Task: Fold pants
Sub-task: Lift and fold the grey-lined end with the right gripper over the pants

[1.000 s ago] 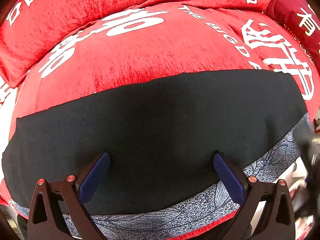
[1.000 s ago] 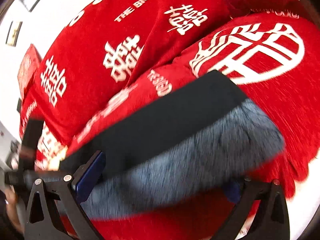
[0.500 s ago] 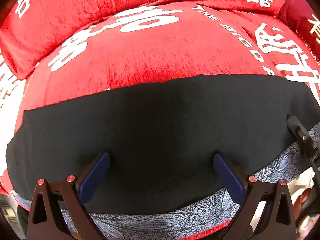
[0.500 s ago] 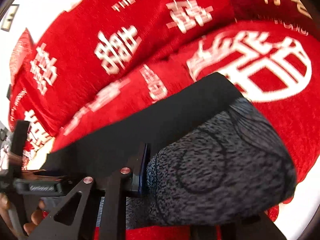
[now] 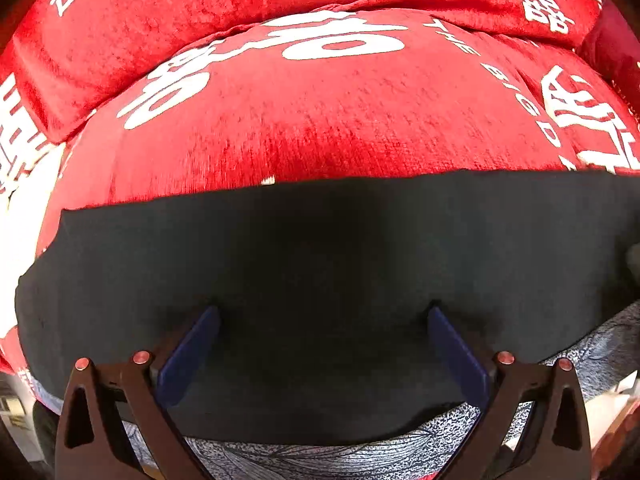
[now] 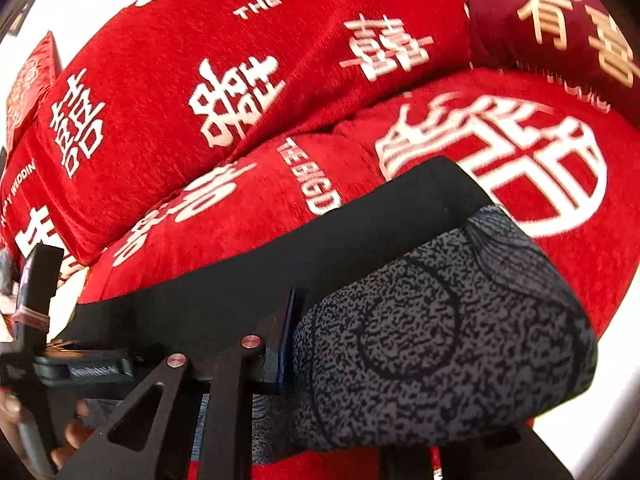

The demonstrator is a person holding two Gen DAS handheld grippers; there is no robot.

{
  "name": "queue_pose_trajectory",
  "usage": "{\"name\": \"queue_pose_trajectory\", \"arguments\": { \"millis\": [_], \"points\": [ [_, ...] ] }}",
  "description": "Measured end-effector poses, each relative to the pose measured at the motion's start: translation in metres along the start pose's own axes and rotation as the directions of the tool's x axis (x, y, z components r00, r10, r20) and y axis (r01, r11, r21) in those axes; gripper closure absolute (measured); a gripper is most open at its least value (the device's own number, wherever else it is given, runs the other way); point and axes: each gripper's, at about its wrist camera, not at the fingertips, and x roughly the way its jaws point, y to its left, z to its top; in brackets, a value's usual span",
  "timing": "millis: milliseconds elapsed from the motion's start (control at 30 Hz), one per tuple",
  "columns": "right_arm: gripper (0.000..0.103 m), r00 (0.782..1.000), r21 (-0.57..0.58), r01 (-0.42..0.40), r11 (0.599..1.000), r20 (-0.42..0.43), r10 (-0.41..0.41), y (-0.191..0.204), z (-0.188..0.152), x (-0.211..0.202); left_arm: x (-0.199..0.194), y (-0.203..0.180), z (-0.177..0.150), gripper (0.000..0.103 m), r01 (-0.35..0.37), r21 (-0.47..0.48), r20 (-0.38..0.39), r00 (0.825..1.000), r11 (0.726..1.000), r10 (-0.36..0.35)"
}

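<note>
Now the pants [image 5: 320,280], black with a grey patterned side, lie flat across the red sofa cushion [image 5: 320,120]. Spread wide, the left gripper [image 5: 322,344] grips nothing, its blue pads pressing the black cloth. The right gripper [image 6: 304,344] pinches the patterned end.

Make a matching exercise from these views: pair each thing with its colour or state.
Things:
1. pants
2. cushion
3. left claw
4. right claw

Colour or state:
a. red with white lettering
b. open above dark cloth, gripping nothing
c. black on one face, speckled grey print on the other
d. shut on the speckled cloth

Pairs: 1-c, 2-a, 3-b, 4-d
</note>
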Motion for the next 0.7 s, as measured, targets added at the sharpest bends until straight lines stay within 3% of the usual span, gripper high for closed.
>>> {"name": "queue_pose_trajectory", "arguments": {
  "millis": [100,400,567,700],
  "points": [
    [0.082,0.999,-0.080,0.021,0.997,0.052,-0.017,0.027,0.011,-0.022,-0.005,0.020,0.007,0.000,0.076,-0.019,-0.037,0.996,0.997,-0.076],
    [0.083,0.989,-0.300,0.020,0.954,0.148,0.026,0.143,0.013,-0.055,-0.032,0.143,0.010,0.000,0.130,-0.195,0.063,0.991,0.972,-0.120],
    [0.083,0.982,-0.468,0.036,0.883,0.179,0.055,0.224,-0.016,-0.054,-0.050,0.213,-0.011,0.000,0.156,-0.258,0.132,0.983,0.953,-0.125],
    [0.083,0.990,-0.599,0.020,0.801,0.126,0.070,0.282,-0.063,-0.029,-0.045,0.252,-0.032,0.000,0.165,-0.290,0.137,0.982,0.943,-0.129]
  ]
}}
